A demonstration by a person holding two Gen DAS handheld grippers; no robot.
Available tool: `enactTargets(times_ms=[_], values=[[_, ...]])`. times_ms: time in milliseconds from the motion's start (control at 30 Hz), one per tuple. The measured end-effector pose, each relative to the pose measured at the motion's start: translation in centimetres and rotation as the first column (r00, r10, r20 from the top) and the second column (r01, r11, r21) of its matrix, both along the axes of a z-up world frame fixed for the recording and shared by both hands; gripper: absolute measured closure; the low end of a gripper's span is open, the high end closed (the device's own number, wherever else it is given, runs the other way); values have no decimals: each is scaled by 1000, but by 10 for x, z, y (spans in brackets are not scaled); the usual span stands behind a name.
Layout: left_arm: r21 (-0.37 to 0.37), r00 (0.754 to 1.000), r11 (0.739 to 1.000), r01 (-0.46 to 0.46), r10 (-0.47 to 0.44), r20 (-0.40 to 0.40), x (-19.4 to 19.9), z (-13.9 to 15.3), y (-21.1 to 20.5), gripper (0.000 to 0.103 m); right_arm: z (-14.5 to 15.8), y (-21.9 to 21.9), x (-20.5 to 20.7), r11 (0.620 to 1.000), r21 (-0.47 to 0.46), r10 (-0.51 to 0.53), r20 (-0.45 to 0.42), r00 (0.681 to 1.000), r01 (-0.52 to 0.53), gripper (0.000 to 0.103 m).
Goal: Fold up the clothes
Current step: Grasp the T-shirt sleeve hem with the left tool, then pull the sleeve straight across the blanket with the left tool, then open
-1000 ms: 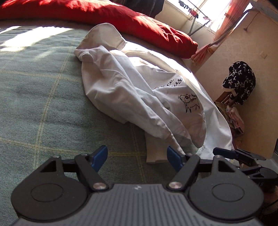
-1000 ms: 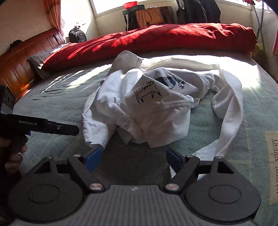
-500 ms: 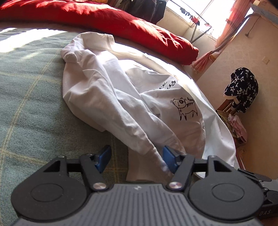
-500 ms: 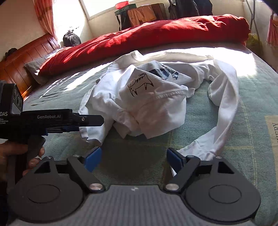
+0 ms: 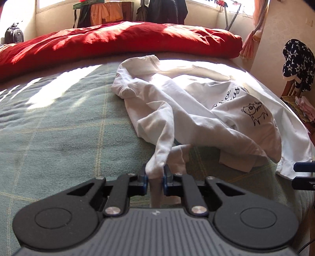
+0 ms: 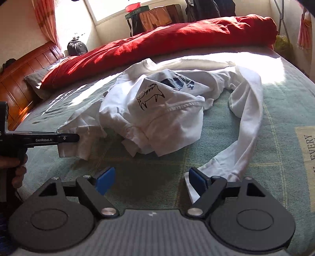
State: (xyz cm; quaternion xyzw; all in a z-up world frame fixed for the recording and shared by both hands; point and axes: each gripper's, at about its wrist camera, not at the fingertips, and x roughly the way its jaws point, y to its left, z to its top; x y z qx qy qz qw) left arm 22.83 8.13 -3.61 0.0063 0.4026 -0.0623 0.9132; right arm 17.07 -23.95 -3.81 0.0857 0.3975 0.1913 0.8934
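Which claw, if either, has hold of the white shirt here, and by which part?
The left claw is closing on the cuff end of one sleeve of the white shirt. The right claw is open, holding nothing.

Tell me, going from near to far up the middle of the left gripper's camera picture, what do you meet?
Left gripper, its jaws closing on a sleeve → crumpled white shirt on the green checked bedspread → red duvet → clothes hanging at the window.
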Motion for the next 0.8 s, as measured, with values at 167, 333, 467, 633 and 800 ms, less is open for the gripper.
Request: enactTargets(times_ms=[167,333,467,633,800], values=[[169,993,979,-114,108,44,8,19,51,91,2,-2,0,1000,-2,-7,4,1000,7,18],[288,971,928,-237,218,96,22,39,102,91,1,0,2,1000,-6,-11,3,1000,12,18],[329,954,895,-301,276,120,35,51,128,91,-1,2,3,1000,-9,-14,-2,1000,13,17],[360,922,849,-386,353,156,50,60,160,91,0,2,3,1000,-20,-19,-4,1000,18,17],[347,893,823,-450,420,162,66,66,191,91,1,3,5,999,-31,-28,-8,1000,28,17]])
